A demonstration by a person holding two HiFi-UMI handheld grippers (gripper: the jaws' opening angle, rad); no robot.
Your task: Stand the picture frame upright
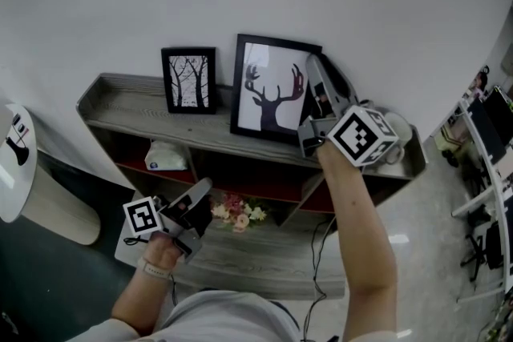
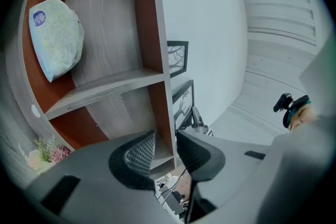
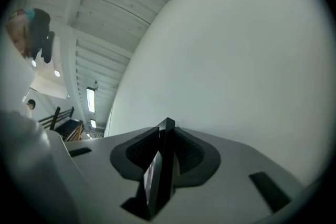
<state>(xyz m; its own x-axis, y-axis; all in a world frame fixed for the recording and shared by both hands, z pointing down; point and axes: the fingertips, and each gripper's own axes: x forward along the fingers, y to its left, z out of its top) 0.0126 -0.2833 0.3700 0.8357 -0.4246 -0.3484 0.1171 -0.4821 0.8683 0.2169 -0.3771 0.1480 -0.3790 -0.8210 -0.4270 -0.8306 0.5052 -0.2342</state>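
Note:
A large black picture frame (image 1: 268, 88) with a deer silhouette stands nearly upright on the grey wooden shelf top (image 1: 128, 104), close to the white wall. My right gripper (image 1: 314, 72) is shut on its right edge. In the right gripper view the thin black frame edge (image 3: 160, 176) sits pinched between the two pads of the right gripper (image 3: 165, 139). My left gripper (image 1: 200, 192) hangs low in front of the shelf, open, with nothing in it. The left gripper (image 2: 167, 144) looks up past the shelf side at the deer frame (image 2: 184, 99).
A smaller black frame (image 1: 189, 80) with bare trees stands upright to the left of the deer frame. A tissue pack (image 1: 166, 157) lies in the upper left cubby, and flowers (image 1: 237, 211) sit in a lower one. A white round table (image 1: 16, 164) is at far left.

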